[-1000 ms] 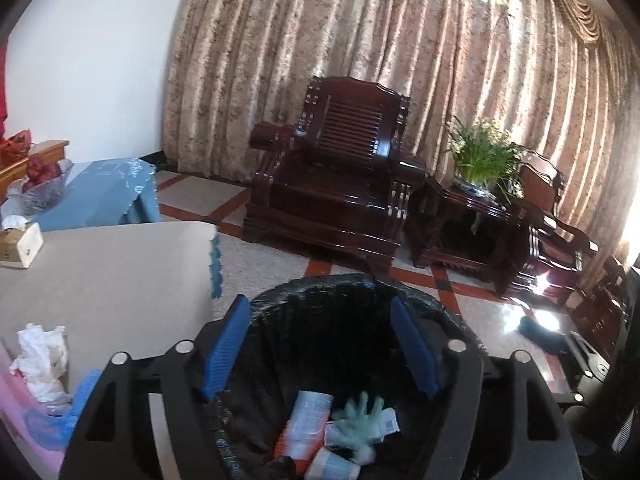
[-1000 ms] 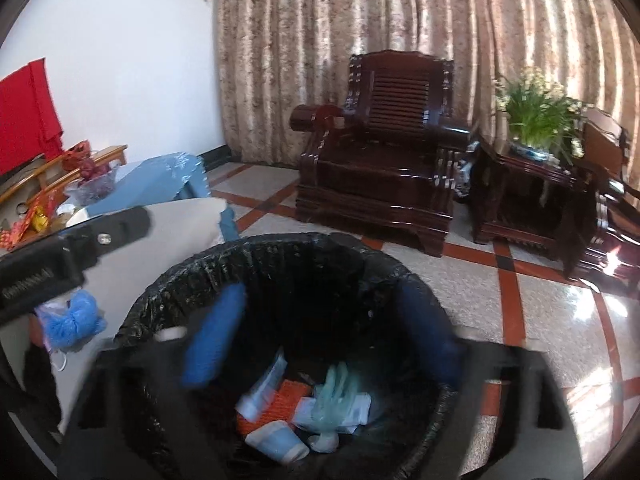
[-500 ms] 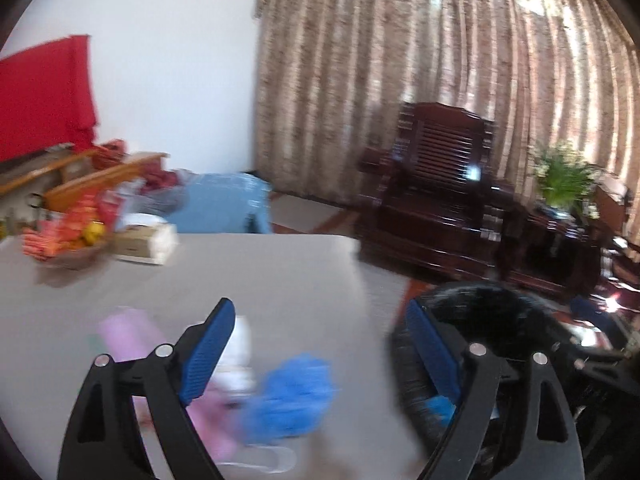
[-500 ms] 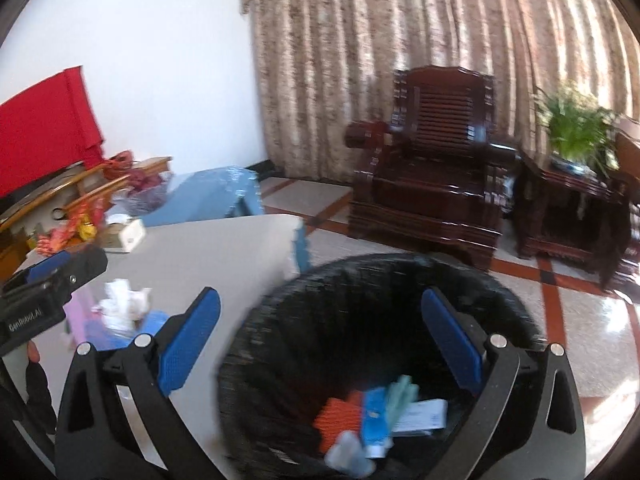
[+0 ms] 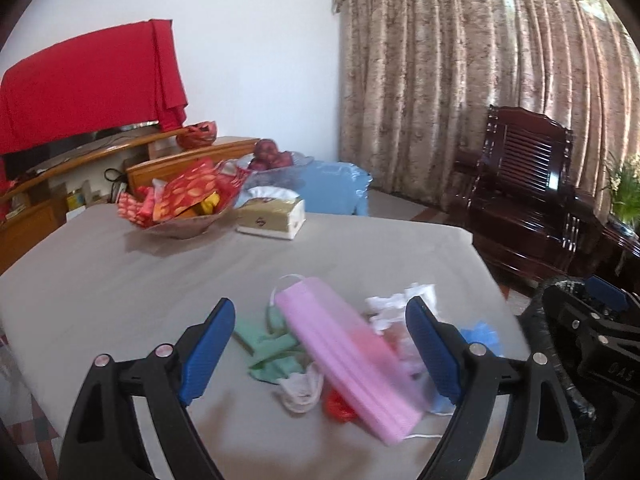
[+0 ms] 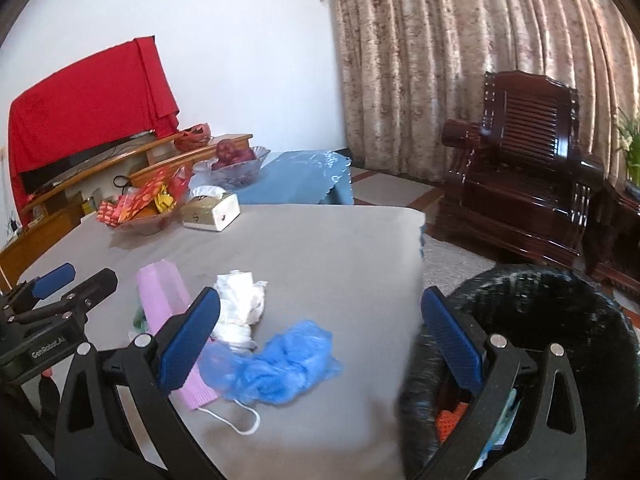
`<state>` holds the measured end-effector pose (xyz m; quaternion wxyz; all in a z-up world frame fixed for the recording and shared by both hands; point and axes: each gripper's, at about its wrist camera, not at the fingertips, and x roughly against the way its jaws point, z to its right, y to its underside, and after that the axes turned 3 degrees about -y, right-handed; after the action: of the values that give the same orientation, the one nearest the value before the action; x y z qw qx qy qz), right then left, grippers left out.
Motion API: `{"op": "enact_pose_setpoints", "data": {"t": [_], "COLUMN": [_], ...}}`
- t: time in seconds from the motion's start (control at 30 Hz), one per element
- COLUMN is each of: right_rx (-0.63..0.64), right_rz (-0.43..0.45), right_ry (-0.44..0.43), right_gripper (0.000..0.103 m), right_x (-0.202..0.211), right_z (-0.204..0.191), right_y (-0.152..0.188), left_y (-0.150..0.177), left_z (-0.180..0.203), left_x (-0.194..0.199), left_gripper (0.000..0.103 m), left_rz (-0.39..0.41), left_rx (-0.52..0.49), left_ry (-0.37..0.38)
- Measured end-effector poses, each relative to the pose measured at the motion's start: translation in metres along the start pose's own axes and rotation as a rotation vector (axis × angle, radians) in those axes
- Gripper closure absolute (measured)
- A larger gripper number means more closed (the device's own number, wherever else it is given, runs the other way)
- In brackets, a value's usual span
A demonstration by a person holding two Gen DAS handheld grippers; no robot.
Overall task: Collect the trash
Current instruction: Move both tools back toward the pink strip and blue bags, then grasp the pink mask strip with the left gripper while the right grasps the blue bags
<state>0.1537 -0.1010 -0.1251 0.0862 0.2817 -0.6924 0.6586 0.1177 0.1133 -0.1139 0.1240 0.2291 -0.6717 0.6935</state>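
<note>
Here, a pink face mask [image 5: 348,356] is seen lying flat on the grey counter [image 5: 140,280], near the edge closest to the cameras; its long axis runs from the counter's middle toward that near edge, and a white ear loop [image 6: 236,420] trails from its near end. Beside it, toward the counter's right edge, a crumpled white tissue [image 6: 240,308] and a bunched blue plastic cover [image 6: 280,360] are found, the blue cover touching the mask's near end. On the mask's other side a green glove [image 5: 268,344] is spread, with a small white scrap [image 5: 300,388] and a red scrap [image 5: 338,406] just in front of it.

The left tool [image 5: 320,356] is held above this pile with its jaws wide apart, having just been opening; nothing is pressed between the pads. The right tool [image 6: 320,344] is likewise held wide open and empty, over the counter's right edge.

A bin lined with a black bag [image 6: 560,312] stands on the floor just beside that right edge; orange and pale pieces of trash [image 6: 452,420] can be made out inside. At the counter's far-left corner, a bowl of red packets [image 5: 180,204] and a tissue box [image 5: 272,218] are placed side by side.
</note>
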Motion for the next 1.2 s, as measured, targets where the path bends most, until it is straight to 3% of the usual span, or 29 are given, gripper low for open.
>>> {"op": "enact_pose_setpoints", "data": {"t": [0.37,0.47,0.57,0.73,1.03,1.1,1.2], "right_rx": [0.021,0.026,0.034,0.029,0.043,0.036,0.022], "right_rz": [-0.073,-0.089,-0.117,-0.16,-0.255,-0.283,-0.309], "right_ry": [0.007,0.008,0.006,-0.012,-0.053,-0.109,-0.159], "right_gripper": [0.006,0.006,0.012,0.018,0.02,0.038,0.058], "right_x": [-0.036,-0.042,-0.051,-0.062,-0.083,-0.087,-0.091], "right_z": [-0.01,-0.008,-0.008,-0.005,-0.013,-0.016,-0.017], "right_y": [0.016,0.019,0.024,0.032,0.045,0.046,0.047], "left_y": [0.023,0.028,0.032,0.04,0.041,0.042,0.043], "left_z": [-0.009,-0.005,-0.001,0.004,0.004,0.005,0.004], "left_x": [-0.044,-0.06,-0.072,-0.089,-0.085,-0.083,-0.081], "left_gripper": [0.019,0.024,0.031,0.064,0.078,0.08,0.084], "left_rz": [-0.096,-0.133,-0.15,-0.199,-0.196,-0.2,-0.206], "left_rx": [0.017,0.018,0.012,0.009,0.021,0.021,0.025], "left_ry": [0.023,0.042,0.055,0.1,0.124,0.13,0.134]}}
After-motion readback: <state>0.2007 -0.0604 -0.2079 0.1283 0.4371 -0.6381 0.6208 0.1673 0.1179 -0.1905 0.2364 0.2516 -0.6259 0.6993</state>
